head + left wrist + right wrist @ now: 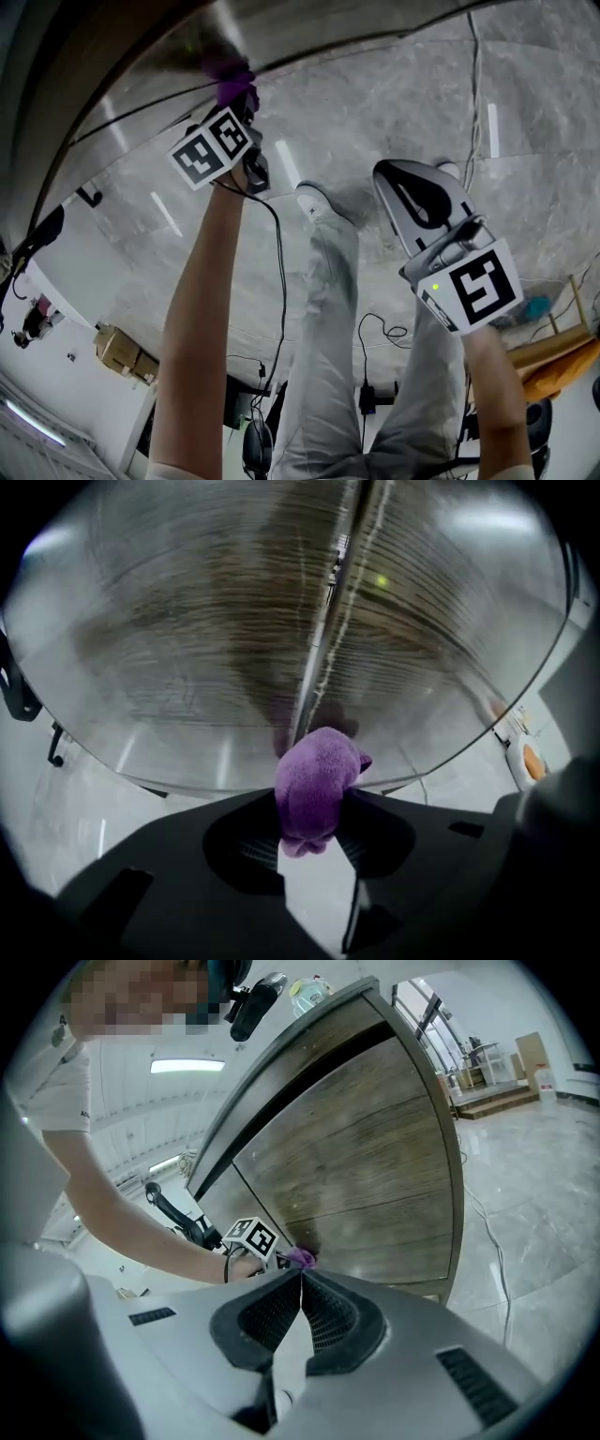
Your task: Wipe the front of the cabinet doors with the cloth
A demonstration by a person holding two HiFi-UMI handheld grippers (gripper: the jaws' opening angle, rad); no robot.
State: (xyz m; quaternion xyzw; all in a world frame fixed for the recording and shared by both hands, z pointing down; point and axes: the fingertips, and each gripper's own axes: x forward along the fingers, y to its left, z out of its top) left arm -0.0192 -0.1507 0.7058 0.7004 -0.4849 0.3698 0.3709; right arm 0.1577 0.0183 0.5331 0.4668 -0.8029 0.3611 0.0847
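Your left gripper (314, 810) is clamped on the purple cloth (317, 772), its jaws closed around the bunched fabric. The cloth's free end sits against the wood-grain cabinet door (187, 649), low on the door near its bottom edge and just beside a vertical seam. Your right gripper (301, 1283) has its jaws pressed together with nothing between them, and you hold it well apart from the door, above the grey marble floor (375, 103) and near your leg.
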